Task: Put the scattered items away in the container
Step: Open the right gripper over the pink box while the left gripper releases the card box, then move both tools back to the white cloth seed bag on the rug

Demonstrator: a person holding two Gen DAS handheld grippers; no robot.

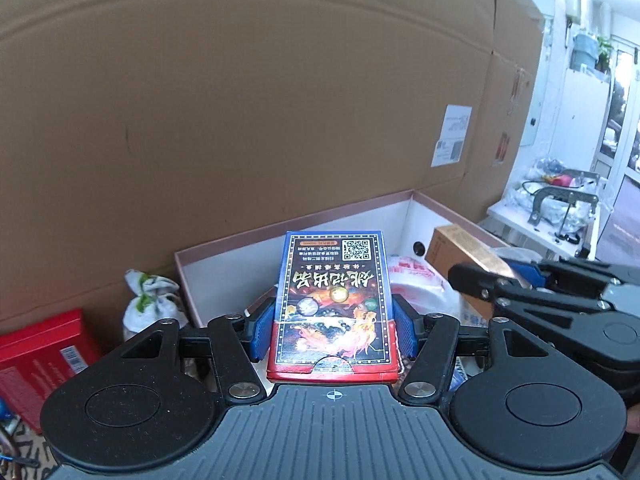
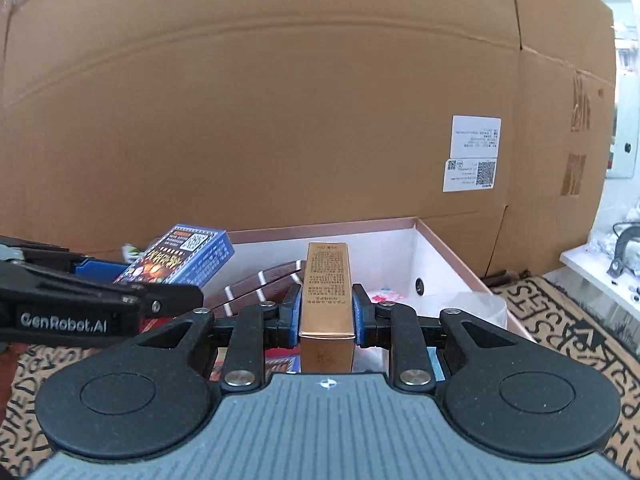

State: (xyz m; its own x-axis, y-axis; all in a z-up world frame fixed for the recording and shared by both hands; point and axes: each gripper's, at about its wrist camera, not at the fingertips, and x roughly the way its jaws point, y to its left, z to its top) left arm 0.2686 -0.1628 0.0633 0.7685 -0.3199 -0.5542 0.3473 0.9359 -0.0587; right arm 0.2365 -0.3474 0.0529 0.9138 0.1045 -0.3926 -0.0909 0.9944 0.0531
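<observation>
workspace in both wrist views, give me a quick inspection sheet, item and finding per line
surface: patterned mat with lettering under everything.
job's things: pink-rimmed white container, open; card box and gold box both held over it.
clutter: white plastic bag and dark wooden piece with white bands in the container; red box and knotted cloth bundle outside, to its left.
grippers: left hand-held gripper shut on the card box; right hand-held gripper shut on the gold box.
cables: nothing seen on the mat.
surroundings: big cardboard carton behind; white shelf with metal clamps on the right.
</observation>
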